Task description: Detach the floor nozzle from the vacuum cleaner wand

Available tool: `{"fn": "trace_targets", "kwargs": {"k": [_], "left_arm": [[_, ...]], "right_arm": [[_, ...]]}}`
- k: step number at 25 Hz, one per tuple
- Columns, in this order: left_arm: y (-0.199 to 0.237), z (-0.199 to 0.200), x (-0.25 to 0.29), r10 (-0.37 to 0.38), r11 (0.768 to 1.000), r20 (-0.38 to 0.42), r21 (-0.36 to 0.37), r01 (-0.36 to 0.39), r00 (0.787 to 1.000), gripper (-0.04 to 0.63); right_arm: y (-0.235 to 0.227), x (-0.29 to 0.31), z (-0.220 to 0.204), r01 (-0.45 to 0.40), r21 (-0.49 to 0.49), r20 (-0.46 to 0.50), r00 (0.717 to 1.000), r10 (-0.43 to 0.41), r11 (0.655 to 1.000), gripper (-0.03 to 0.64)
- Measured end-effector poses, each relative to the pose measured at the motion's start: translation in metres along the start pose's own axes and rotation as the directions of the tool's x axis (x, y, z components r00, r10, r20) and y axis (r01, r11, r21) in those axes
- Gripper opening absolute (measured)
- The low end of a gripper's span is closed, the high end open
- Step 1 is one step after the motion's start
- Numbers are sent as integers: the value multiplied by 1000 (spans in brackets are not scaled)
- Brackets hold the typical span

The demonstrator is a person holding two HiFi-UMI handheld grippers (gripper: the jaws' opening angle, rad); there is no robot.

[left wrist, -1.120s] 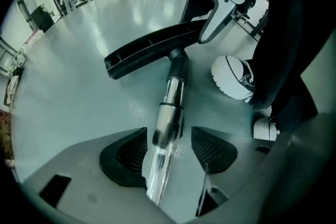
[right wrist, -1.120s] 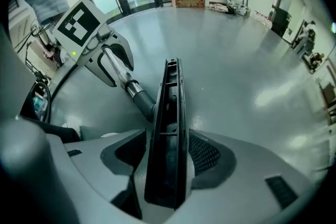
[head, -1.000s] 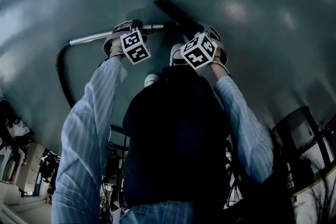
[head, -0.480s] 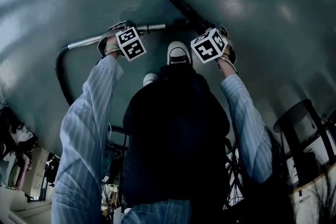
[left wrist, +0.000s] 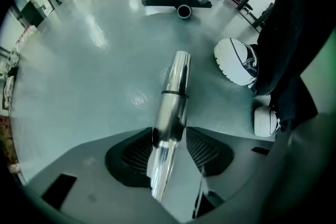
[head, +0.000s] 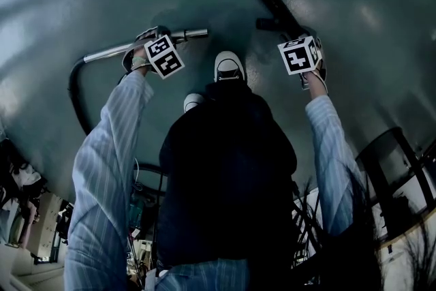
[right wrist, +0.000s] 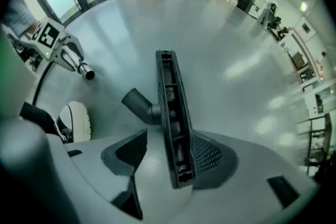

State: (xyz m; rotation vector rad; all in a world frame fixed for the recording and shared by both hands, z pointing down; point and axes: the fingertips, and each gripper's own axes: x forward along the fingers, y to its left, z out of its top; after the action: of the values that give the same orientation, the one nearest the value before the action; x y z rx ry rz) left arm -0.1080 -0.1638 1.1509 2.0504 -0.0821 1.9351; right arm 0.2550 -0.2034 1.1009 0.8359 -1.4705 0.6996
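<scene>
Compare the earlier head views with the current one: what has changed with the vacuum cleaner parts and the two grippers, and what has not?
The right gripper, gripping the black floor nozzle, has swung rightward in the head view, pulling it off the shiny metal wand; a gap now separates them. The left gripper on the wand and the person's white shoe barely moved.

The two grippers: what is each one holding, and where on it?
The left gripper, its jaws just closed, clamps the metal wand a little back from its open end. The right gripper holds the floor nozzle by one end.
</scene>
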Motion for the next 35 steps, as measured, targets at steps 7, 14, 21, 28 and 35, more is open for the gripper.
{"fn": "trace_targets", "kwargs": {"k": [7, 14, 21, 28, 35], "left_arm": [[-9, 15, -51, 4, 984, 100, -177, 14, 995, 181], [-54, 31, -135, 13, 920, 251, -383, 86, 968, 181], [-92, 37, -224, 60, 833, 294, -542, 115, 954, 179], [-107, 44, -335, 186, 706, 384, -692, 149, 904, 62], [-133, 39, -470, 295, 686, 457, -712, 146, 839, 26]], "right_arm": [[25, -60, 26, -108, 177, 120, 989, 88, 978, 241], [78, -138, 25, -279, 305, 207, 953, 222, 911, 239], [106, -239, 38, -370, 322, 298, 913, 277, 872, 239], [127, -329, 55, -445, 352, 393, 868, 302, 823, 236], [141, -452, 73, -373, 393, 435, 881, 187, 841, 75]]}}
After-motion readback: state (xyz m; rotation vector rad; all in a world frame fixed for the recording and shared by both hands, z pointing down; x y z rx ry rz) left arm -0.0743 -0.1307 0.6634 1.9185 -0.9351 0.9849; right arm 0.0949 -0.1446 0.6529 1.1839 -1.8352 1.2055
